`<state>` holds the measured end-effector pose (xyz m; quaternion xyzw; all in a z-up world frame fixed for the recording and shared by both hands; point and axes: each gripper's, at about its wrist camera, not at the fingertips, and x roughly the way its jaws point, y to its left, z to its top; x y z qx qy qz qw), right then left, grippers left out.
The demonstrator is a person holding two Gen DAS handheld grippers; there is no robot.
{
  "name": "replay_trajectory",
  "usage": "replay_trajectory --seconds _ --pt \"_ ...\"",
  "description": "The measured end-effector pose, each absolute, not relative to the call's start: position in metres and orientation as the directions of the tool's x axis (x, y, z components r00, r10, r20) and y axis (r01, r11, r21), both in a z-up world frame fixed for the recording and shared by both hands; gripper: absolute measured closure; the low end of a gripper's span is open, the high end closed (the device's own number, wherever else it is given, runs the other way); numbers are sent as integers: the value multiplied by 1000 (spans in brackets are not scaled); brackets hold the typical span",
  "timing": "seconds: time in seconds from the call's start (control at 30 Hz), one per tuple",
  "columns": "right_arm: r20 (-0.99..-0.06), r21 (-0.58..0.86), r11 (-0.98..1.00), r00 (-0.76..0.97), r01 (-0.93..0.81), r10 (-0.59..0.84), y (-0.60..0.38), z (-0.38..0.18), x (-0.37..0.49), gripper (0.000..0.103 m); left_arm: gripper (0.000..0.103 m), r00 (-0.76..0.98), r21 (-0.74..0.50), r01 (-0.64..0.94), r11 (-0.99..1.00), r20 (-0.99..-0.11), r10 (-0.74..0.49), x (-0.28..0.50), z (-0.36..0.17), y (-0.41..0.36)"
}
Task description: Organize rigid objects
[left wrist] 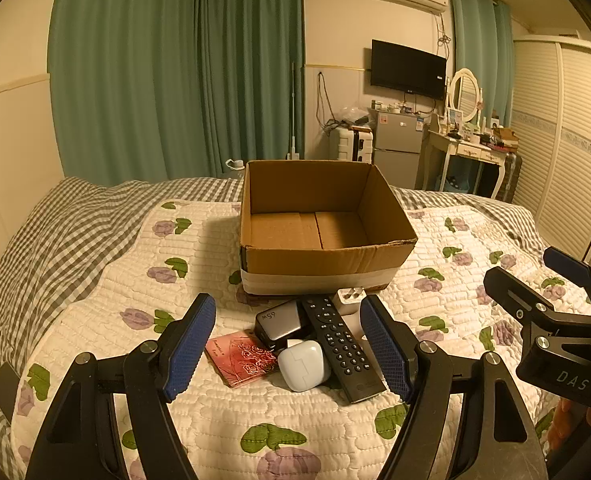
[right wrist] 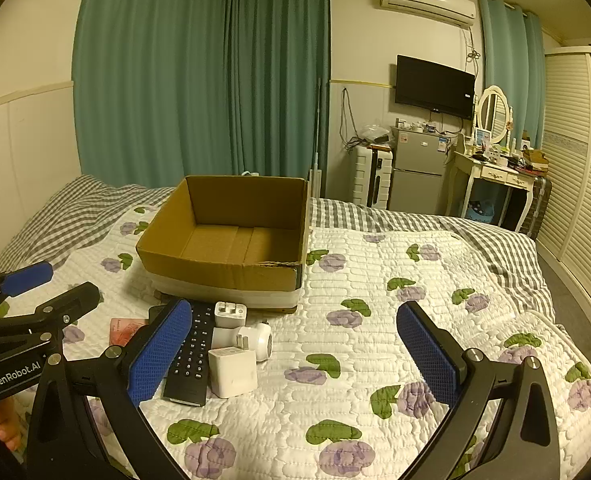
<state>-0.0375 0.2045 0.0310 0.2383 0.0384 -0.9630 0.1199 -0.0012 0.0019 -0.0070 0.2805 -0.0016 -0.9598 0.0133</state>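
Note:
An empty cardboard box stands on the quilted bed. In front of it lies a pile: a black remote, a grey 65W charger, a red booklet, a white rounded case, and white plug adapters. My left gripper is open and empty, its fingers either side of the pile. My right gripper is open and empty, right of the pile; it also shows in the left wrist view.
The flowered quilt covers a grey checked bedspread. Green curtains, a fridge, a white suitcase and a dressing table stand beyond the bed. A slatted wardrobe is at the right.

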Motion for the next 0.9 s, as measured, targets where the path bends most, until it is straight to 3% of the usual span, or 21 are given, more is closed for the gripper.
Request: replay_trajectory --seconds 0.9 --pt "-470 -17 -968 -856 252 -215 202 30 -38 0 25 -840 13 24 -1000 -542 -27 -2 -8 2"
